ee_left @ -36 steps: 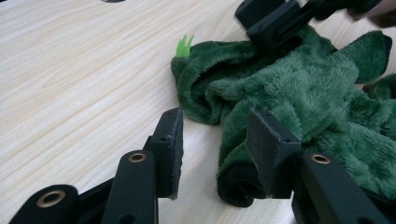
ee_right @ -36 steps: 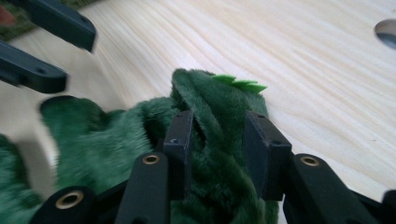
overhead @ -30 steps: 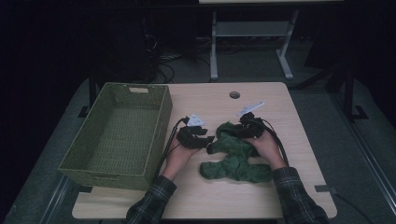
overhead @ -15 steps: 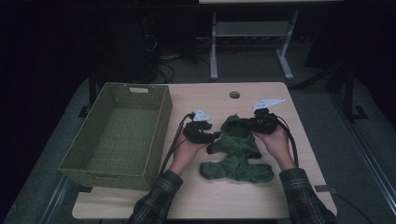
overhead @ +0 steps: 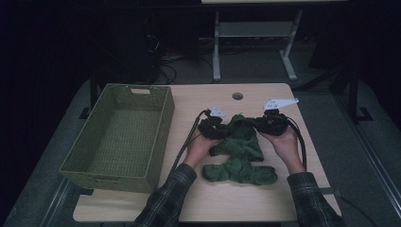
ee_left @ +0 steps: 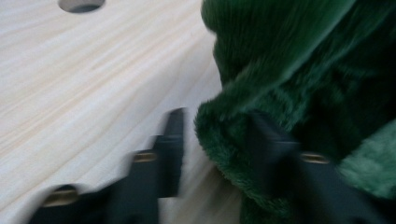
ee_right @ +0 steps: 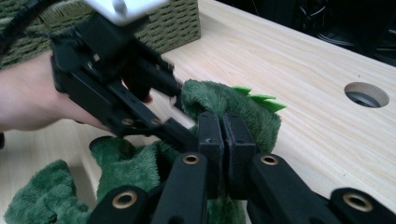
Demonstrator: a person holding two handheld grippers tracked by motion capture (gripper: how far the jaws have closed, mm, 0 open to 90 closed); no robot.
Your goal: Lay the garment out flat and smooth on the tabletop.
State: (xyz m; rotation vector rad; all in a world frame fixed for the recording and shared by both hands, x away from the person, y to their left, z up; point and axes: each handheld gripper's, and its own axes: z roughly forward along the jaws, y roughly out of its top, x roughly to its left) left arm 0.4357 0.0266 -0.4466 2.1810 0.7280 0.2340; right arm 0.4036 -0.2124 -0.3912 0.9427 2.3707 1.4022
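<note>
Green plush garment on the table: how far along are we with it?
Done: the right gripper is shut on the fuzzy green plush garment. In hand: the left gripper has just been closing, with the garment's edge between its jaws, but is not clamped yet. Left: the garment lies on the wooden table; the green woven basket holds nothing.

A dark green plush garment with light green spikes lay crumpled on the surface's right half, its far end raised.
</note>
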